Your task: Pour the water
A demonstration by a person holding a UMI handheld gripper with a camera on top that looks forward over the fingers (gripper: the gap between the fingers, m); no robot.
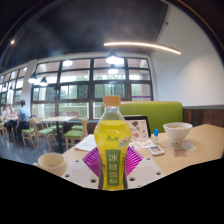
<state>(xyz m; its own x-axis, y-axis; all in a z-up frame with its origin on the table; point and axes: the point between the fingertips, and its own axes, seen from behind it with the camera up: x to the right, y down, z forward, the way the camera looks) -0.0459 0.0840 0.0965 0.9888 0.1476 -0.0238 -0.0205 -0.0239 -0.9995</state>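
Note:
A yellow-green drink bottle (112, 140) with a yellow cap and a pale label stands upright between my two fingers. My gripper (112, 162) is shut on the bottle, with both pink pads (92, 160) pressed against its sides. The bottle's base appears lifted off the white table (190, 152), though the fingers hide its underside. A small pale cup (51, 162) stands on the table to the left of the fingers. A white bowl (178, 131) sits to the right, beyond the bottle.
A laptop or tablet (138, 128) and small items lie on the table behind the bottle. A green sofa back (160, 112) stands beyond it. Wooden chairs (45, 130) and seated people are far off to the left, by large windows.

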